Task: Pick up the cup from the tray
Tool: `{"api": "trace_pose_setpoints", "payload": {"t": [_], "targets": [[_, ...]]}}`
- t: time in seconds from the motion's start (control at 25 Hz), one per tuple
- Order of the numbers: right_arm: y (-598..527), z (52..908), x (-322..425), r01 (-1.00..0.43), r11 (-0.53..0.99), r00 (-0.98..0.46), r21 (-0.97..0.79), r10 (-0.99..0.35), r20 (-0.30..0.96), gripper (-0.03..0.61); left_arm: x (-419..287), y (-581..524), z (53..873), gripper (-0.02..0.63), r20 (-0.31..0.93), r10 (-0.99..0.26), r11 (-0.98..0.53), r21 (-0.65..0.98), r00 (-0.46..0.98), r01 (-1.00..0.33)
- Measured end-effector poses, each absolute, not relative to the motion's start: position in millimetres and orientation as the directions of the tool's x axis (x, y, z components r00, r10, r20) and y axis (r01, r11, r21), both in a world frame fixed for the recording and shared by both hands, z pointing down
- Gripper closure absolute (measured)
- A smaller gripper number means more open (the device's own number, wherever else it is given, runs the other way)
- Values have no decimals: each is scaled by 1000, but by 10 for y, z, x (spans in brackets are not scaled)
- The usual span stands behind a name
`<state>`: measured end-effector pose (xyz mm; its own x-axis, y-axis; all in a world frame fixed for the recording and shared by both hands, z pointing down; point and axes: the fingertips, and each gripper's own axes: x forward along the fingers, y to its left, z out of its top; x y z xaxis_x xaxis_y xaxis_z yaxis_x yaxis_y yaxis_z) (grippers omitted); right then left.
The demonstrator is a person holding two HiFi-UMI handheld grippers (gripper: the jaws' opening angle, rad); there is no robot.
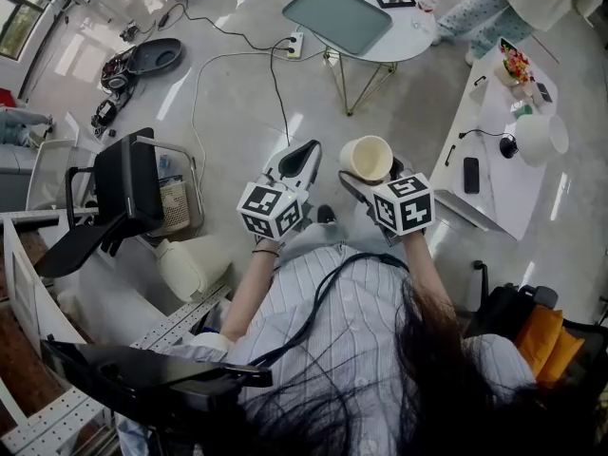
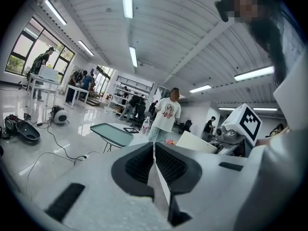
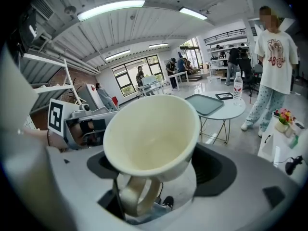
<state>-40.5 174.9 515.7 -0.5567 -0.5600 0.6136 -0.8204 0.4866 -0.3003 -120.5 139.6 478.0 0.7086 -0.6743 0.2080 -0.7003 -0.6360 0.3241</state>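
My right hand-held gripper [image 3: 155, 179] pinches the cup [image 3: 151, 131] in the air, well apart from the tray [image 1: 337, 15] on the round worktop [image 1: 423, 38]. My left hand-held gripper [image 2: 154, 163] is pressed together and empty. I judge the pick-up done; the next move calls for a firm grip and a level cup.

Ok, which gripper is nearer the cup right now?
Right. The right gripper is shut on the cup and holds it up in the air. The left gripper hangs beside it, on the cup's left, with its jaws together on nothing, not touching the cup.

Glossy grey floor [image 1: 237, 112], round white table [image 1: 415, 32]
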Motion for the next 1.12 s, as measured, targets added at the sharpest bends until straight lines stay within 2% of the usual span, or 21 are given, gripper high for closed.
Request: {"api": "trace_pose_setpoints", "payload": {"t": [1.12], "targets": [[1896,5107,-286,-831,481,-544,-280,-592,595,164,-964,1463,4719,598,183,-639,-689,296,747,-662]]}}
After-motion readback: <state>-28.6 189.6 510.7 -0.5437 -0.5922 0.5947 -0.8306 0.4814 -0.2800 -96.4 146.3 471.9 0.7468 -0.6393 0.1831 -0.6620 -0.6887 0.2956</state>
